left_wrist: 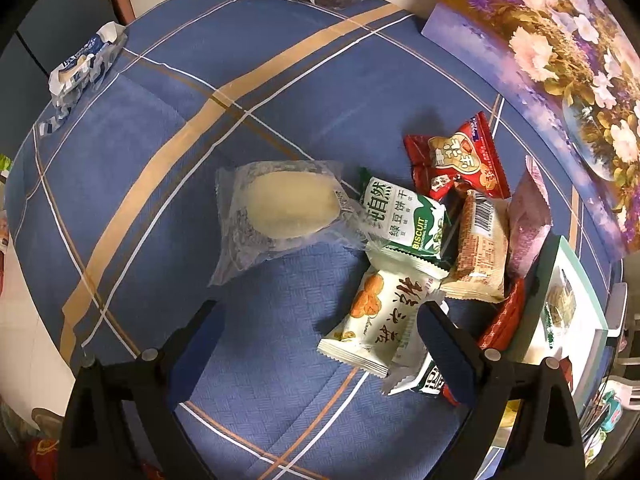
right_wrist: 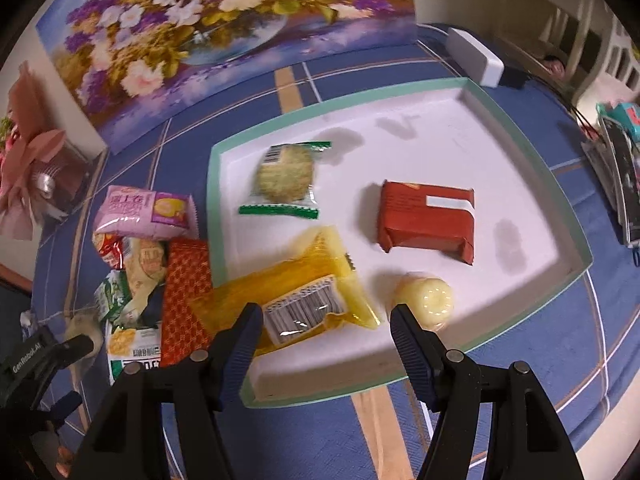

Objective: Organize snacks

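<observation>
green packet reading "biscuit", barcoded yellow pack

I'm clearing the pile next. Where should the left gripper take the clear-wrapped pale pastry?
Probably from above, across the clear-wrapped pastry at its middle. It lies flat on the blue cloth, and its left side is clear of the other packets, so the open left gripper has room there.

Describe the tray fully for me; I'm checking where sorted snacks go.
The tray is a shallow rectangular box, white inside with a pale green rim, seemingly cardboard. It lies flat on the blue checked cloth, before the flower picture. Inside lie a green-edged biscuit, a red-brown pack, a yellow pack and a pale round sweet. A red patterned pack rests against its left wall. A few stains mark its floor.
</observation>
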